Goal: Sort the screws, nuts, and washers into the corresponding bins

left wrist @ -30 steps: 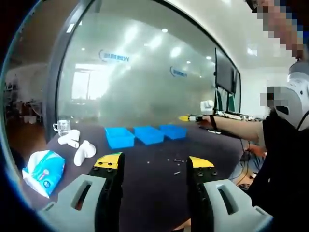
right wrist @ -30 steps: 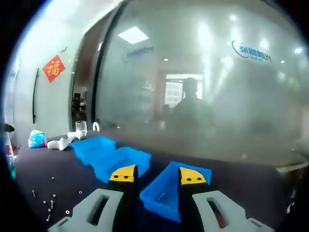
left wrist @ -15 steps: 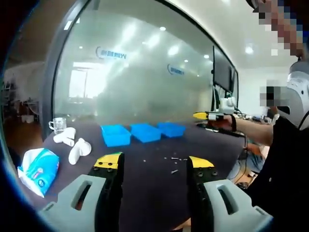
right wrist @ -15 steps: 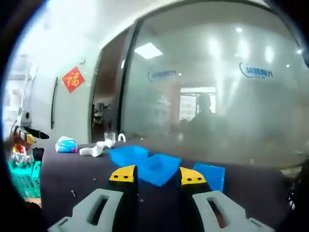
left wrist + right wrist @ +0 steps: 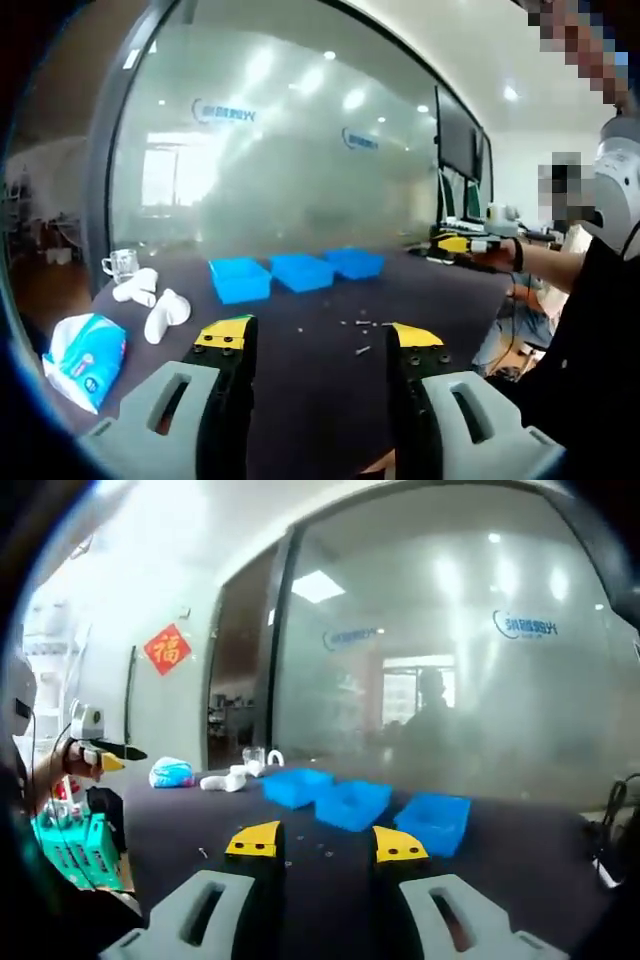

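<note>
On the dark table, a tissue pack lies far left. Three blue bins line the far side, loose screws nearer. Left gripper and right gripper both hang wide open, empty.

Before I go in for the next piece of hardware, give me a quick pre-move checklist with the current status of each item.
1. Left gripper empty, jaws apart: ok.
2. Right gripper empty, jaws apart: ok.
3. Three blue bins lined up in a row on the dark table, none tipped: ok.
4. Loose hardware lying on the table ahead of the left gripper, between it and the bins: ok.
5. Type of each loose piece (screw, nut or washer): cannot tell, too small.
6. Tissue pack and white objects sit off to the side, away from the hardware: ok.
</note>
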